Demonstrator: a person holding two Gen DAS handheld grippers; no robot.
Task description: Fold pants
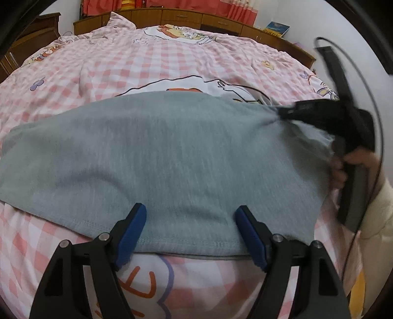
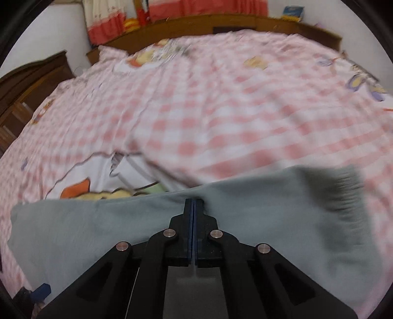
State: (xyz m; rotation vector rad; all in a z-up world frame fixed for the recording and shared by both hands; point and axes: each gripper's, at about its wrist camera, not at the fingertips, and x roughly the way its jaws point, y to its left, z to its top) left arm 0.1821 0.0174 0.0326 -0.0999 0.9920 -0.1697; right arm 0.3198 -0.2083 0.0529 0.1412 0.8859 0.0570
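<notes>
Your left tool (image 1: 190, 233) hangs spread wide over the near hem of the grey pants (image 1: 159, 157), nothing between its pads. The pants lie on the checked bed (image 1: 152, 63) with their long axis running nine to three across your left view. Your right tool (image 2: 194, 203) is pressed together, pinching the far edge of the cloth; it shows at two o'clock in the left view. I judge the fold turns on that pinched right end, so carry it toward nine.

A pink checked bedspread (image 1: 152, 63) with cartoon prints is spread ahead of the claws. A wooden headboard (image 1: 172, 17), red curtains (image 2: 208, 7) and a blue book (image 1: 277, 28) are seen farther beyond.
</notes>
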